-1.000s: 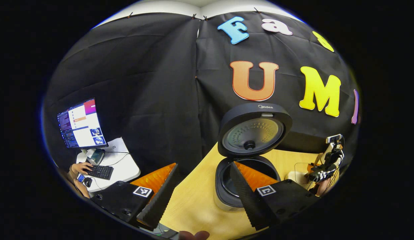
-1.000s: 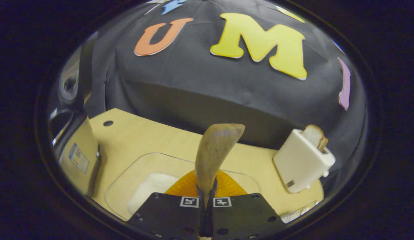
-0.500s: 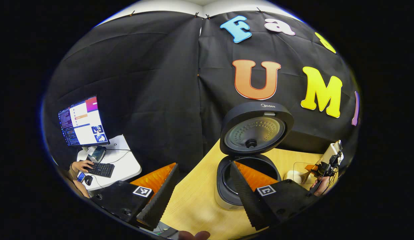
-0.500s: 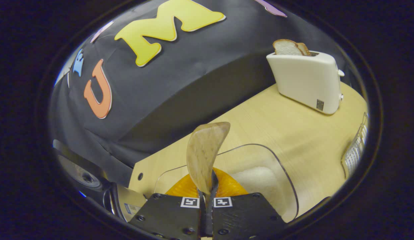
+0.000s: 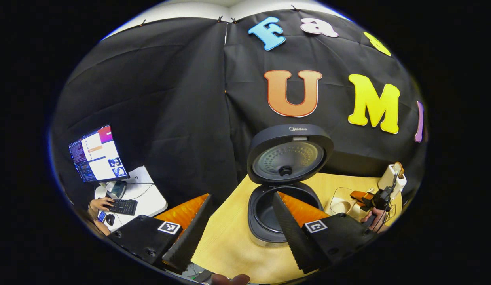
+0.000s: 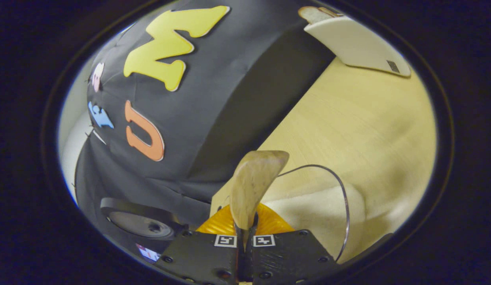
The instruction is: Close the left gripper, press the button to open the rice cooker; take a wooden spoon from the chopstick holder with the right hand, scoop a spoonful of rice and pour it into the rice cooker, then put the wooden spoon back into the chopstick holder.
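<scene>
the right claw [image 6: 245, 241] pinches the wooden spoon [image 6: 253, 182] above the rice tub [image 6: 342, 190]; it should dip the bowl, then level it. the left claw [image 5: 239, 225] gapes wide.

A black cloth wall [image 5: 162, 99] hung behind the scene in two panels that met at a seam, and small clips held it at the top. Above the cloth a strip of white wall or ceiling [image 5: 198, 10] was visible. A light wooden table [image 5: 229, 241] stood in front of the cloth, and in the right gripper view its surface [image 6: 360, 118] reached to the foot of the cloth. To the left, lower than the table, stood a small white desk [image 5: 144, 196] with a lit monitor [image 5: 97, 154], a black keyboard [image 5: 122, 206] and some cables. A person's hand [image 5: 98, 203] rested at the keyboard. The light was even and soft.
</scene>
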`<state>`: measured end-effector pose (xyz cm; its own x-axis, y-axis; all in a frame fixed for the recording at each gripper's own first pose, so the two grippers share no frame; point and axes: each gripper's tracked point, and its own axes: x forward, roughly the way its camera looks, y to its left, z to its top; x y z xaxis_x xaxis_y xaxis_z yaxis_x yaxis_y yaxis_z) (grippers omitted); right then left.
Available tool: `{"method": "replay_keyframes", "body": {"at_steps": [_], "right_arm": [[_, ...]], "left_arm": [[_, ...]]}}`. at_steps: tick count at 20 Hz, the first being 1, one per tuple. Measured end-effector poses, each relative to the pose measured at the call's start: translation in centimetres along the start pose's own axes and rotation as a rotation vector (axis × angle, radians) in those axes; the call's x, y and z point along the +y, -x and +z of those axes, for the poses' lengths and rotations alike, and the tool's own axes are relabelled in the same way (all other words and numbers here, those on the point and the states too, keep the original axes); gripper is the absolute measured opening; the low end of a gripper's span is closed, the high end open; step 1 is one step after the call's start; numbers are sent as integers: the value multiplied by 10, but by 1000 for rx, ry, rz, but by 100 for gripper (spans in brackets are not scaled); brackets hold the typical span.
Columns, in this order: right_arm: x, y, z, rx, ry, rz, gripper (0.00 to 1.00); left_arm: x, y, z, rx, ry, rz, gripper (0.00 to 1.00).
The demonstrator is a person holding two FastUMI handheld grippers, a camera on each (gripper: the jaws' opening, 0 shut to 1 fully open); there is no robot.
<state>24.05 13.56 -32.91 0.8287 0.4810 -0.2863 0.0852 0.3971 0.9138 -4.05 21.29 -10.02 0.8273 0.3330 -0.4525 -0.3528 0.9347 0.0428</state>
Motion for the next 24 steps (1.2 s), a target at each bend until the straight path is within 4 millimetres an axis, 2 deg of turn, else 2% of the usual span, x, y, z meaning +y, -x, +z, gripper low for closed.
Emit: {"method": "replay_keyframes", "body": {"at_steps": [5, 11, 14, 17, 21, 24], "right_arm": [[4, 9, 12, -17, -61, 56, 0], [23, 37, 61, -96, -224, 129, 0], [59, 54, 65, -88, -167, 145, 0], [103, 64, 55, -45, -130, 167, 0], [170, 65, 18, 49, -93, 215, 0], [209, 64, -7, 102, -20, 220, 0]], "left_arm": [[-12, 13, 10, -22, -25, 5, 98], [-19, 22, 17, -48, -2, 20, 98], [-22, 27, 22, -76, 11, 17, 98], [-19, 28, 21, -94, 35, 21, 98], [-8, 28, 18, -104, 65, 31, 98], [3, 30, 20, -126, 78, 41, 98]]}}
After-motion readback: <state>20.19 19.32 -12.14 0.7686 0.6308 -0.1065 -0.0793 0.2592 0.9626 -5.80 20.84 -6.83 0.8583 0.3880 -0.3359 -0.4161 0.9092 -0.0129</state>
